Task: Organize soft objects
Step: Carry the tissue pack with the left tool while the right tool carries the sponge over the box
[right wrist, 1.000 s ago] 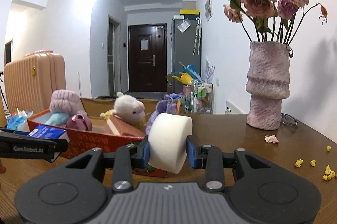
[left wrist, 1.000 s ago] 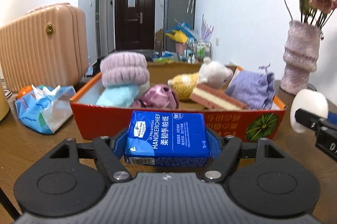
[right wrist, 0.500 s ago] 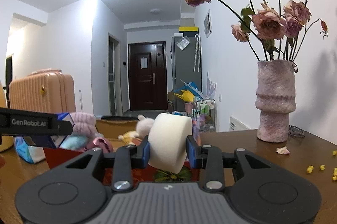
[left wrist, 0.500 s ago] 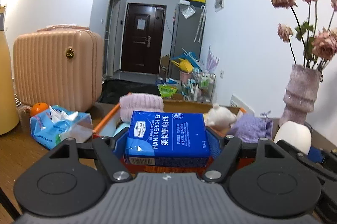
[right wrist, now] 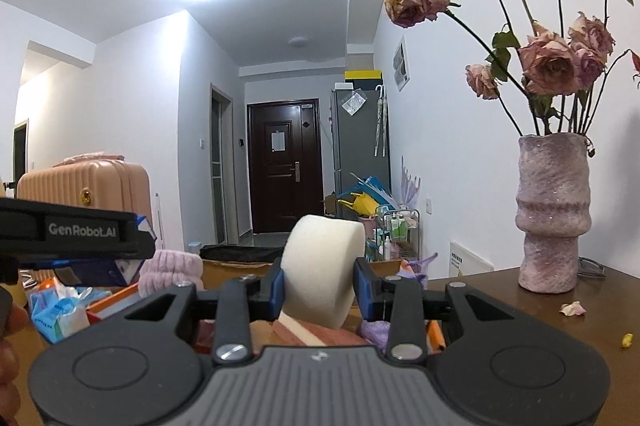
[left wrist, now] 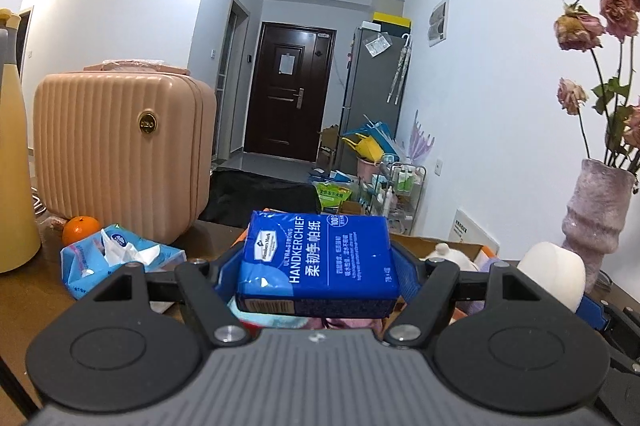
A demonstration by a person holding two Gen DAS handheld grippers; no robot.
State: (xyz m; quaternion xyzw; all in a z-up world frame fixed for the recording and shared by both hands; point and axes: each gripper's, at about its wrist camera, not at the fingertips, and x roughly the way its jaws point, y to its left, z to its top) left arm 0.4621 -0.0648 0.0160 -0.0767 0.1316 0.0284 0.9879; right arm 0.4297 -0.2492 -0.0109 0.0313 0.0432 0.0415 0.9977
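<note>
Two items up over the orange cardboard box (right wrist: pixel 116 300): left gripper (left wrist: pixel 318 266) clamps the blue handkerchief pack (left wrist: pixel 318 260), right gripper (right wrist: pixel 319 284) squeezes the white foam roll (right wrist: pixel 322 272). Several soft things already boxed; both drops remain.

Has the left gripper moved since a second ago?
Yes. The left gripper, shut on the tissue pack, has risen: the box now sits lower in view.

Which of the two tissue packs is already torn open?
The light blue tissue pack on the table, white tissue poking out; the dark blue handkerchief pack in the left gripper looks sealed.
</note>
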